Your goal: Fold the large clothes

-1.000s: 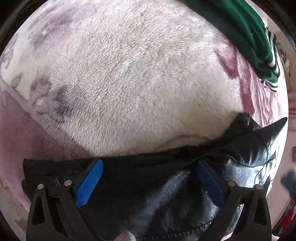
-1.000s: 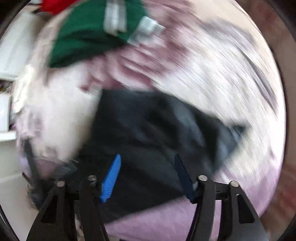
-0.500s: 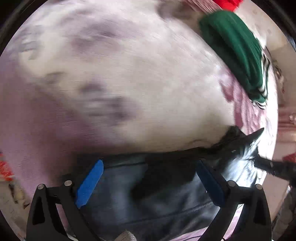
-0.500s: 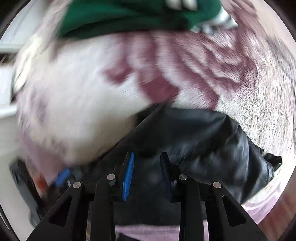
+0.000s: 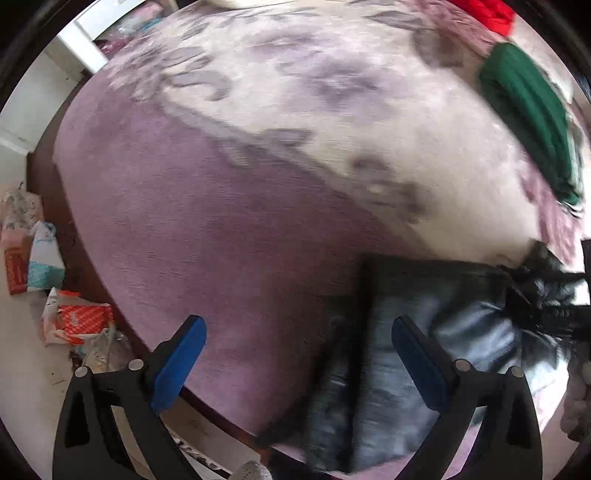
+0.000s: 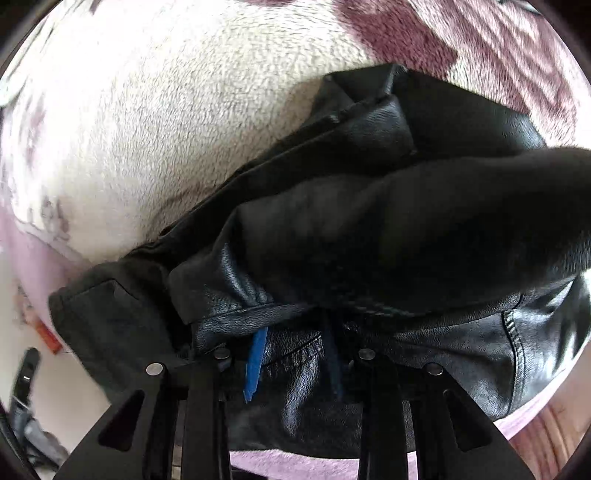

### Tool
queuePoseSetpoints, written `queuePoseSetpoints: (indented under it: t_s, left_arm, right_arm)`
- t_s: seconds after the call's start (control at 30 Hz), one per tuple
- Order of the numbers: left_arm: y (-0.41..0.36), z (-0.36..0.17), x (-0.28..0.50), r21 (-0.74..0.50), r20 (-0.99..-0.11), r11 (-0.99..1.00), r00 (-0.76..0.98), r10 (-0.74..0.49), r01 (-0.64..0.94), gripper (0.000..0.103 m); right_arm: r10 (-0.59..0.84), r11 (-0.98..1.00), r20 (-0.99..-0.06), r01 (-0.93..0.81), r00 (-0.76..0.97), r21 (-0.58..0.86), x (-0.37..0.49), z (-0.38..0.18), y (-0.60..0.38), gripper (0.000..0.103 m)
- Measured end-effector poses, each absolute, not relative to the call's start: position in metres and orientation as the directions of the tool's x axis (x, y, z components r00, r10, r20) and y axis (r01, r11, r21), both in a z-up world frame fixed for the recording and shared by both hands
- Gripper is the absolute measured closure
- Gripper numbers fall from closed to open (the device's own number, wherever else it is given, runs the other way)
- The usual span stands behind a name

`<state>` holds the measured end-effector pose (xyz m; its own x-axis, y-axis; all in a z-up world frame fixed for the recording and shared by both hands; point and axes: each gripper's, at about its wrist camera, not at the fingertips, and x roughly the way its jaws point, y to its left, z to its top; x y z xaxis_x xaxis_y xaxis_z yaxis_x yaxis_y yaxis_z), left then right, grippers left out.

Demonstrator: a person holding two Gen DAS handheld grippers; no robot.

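Observation:
A black leather jacket (image 5: pixel 461 332) lies bunched at the near edge of a bed. My left gripper (image 5: pixel 299 362) hangs open above the purple bedspread (image 5: pixel 221 240), with nothing between its blue pads (image 5: pixel 181 362). The jacket's left edge lies under its right finger. In the right wrist view the jacket (image 6: pixel 369 221) fills the frame. My right gripper (image 6: pixel 295 332) stands narrow with a fold of leather pinched between its pads (image 6: pixel 255 362). Its fingertips are hidden under an overhanging fold.
A cream and plum fleece blanket (image 5: pixel 332 110) covers the bed behind the jacket. A green garment (image 5: pixel 528 122) and something red (image 5: pixel 487 11) lie at the far right. Packets and wrappers (image 5: pixel 74 317) litter the floor beside the bed's left edge.
My left gripper has swung left and risen, so the jacket now lies at its right. My right gripper has dropped onto the jacket and its jaws have narrowed around a fold.

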<state>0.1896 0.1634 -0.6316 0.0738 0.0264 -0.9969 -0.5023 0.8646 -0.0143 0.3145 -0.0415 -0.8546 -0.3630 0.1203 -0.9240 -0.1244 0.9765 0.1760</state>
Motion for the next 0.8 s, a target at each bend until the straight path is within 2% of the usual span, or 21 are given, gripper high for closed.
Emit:
queuePoseSetpoints:
  t_s: [0.1, 0.17, 0.23, 0.27, 0.37, 0.43, 0.53, 0.63, 0.7, 0.8]
  left_arm:
    - [0.116, -0.617, 0.203, -0.059, -0.994, 0.895, 0.113, -0.010, -0.442, 0.000]
    - [0.080, -0.614, 0.212, -0.096, -0.991, 0.912, 0.124, -0.051, -0.399, 0.000]
    - [0.037, -0.617, 0.223, -0.157, -0.985, 0.920, 0.119, -0.122, -0.359, 0.000]
    - [0.026, -0.620, 0.227, -0.173, -0.983, 0.921, 0.112, -0.142, -0.349, 0.000]
    - [-0.016, -0.639, 0.250, -0.165, -0.986, 0.936, 0.077, -0.148, -0.311, 0.000]
    - [-0.033, -0.658, 0.271, -0.090, -0.996, 0.952, 0.052, -0.078, -0.292, 0.000]
    - [-0.036, -0.683, 0.296, 0.031, -0.999, 0.962, 0.018, 0.038, -0.272, 0.000]
    - [-0.027, -0.702, 0.305, -0.006, -1.000, 0.949, -0.018, -0.012, -0.317, 0.000]
    - [-0.024, -0.704, 0.304, -0.022, -0.999, 0.945, -0.022, -0.031, -0.326, 0.000]
    - [-0.022, -0.702, 0.301, -0.031, -0.999, 0.945, -0.019, -0.039, -0.327, 0.000]
  right_arm:
    - [0.272, 0.947, -0.902, -0.071, -0.335, 0.312, 0.311, -0.825, -0.077, 0.070]
    - [0.355, 0.930, -0.888, 0.012, -0.294, 0.368, 0.298, -0.796, -0.113, 0.053]
    - [0.456, 0.890, -0.866, 0.118, -0.206, 0.441, 0.279, -0.770, -0.162, 0.026]
    - [0.485, 0.873, -0.858, 0.159, -0.169, 0.462, 0.268, -0.760, -0.187, 0.021]
    - [0.501, 0.845, -0.862, 0.256, -0.076, 0.469, 0.239, -0.760, -0.267, 0.019]
    - [0.514, 0.817, -0.857, 0.333, -0.047, 0.471, 0.230, -0.779, -0.309, 0.019]
    - [0.604, 0.715, -0.796, 0.427, 0.022, 0.554, 0.221, -0.826, -0.361, 0.019]
    - [0.714, 0.604, -0.694, 0.420, 0.092, 0.677, 0.212, -0.865, -0.366, 0.017]
    - [0.742, 0.578, -0.658, 0.375, 0.128, 0.725, 0.220, -0.868, -0.364, 0.016]
    - [0.769, 0.538, -0.612, 0.332, 0.183, 0.775, 0.232, -0.867, -0.351, 0.000]
